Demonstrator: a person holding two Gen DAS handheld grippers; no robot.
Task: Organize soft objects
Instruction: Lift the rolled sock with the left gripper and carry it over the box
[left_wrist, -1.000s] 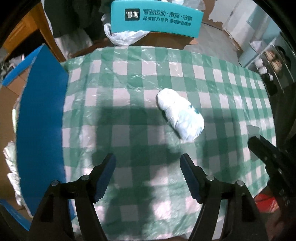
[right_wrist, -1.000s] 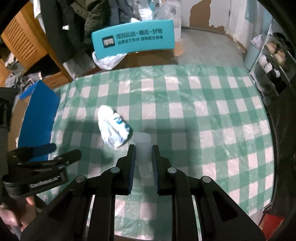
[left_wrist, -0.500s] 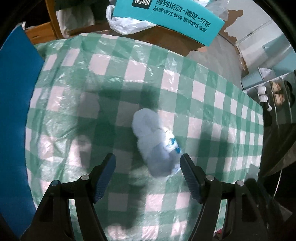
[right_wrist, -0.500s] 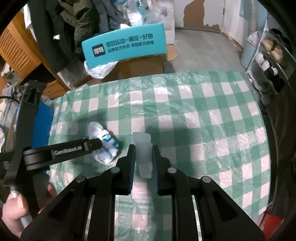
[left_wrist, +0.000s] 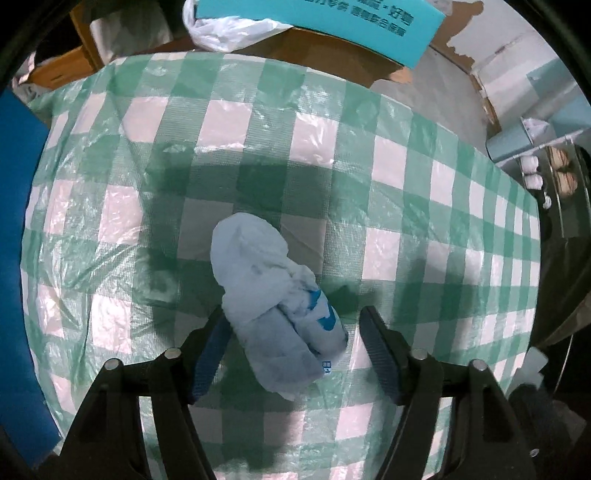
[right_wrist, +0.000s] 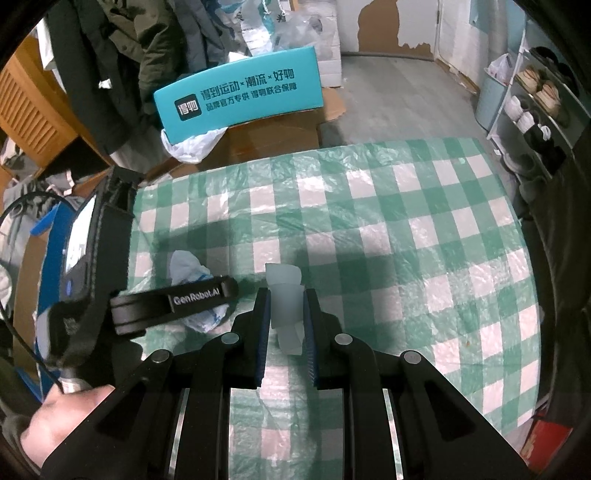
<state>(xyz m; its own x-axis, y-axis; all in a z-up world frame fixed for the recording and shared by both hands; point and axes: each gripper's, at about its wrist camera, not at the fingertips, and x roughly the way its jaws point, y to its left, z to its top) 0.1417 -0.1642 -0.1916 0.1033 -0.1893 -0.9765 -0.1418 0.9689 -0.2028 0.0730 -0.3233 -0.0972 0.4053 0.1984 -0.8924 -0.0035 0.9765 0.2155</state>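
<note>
The rolled white-and-blue cloth bundle (left_wrist: 275, 302) lies on the green-and-white checked tablecloth (left_wrist: 406, 177), slanting from about eleven o'clock down to five o'clock in the left wrist view. At the far left of that view a blue board (left_wrist: 18, 258) borders the table. The left gripper (left_wrist: 291, 332) is spread wide, straddling the bundle's near end: its left finger (left_wrist: 207, 354) sits at nine o'clock of the bundle and touches or nearly touches the fabric, while its right finger (left_wrist: 380, 350) stands apart at three o'clock, with bare cloth between. At twelve o'clock past the table edge rests a teal printed box (left_wrist: 332, 22) on brown cardboard, with a white plastic bag (left_wrist: 229, 29) beside it.

In the right wrist view the left gripper (right_wrist: 177, 295) crosses over the bundle (right_wrist: 188, 267) at nine o'clock. The right gripper (right_wrist: 286, 314) is clamped on a pale translucent folded piece (right_wrist: 286, 295), which sticks out beyond its fingertips toward twelve o'clock. At three o'clock, off the table, stands a shoe rack (right_wrist: 535, 99).
</note>
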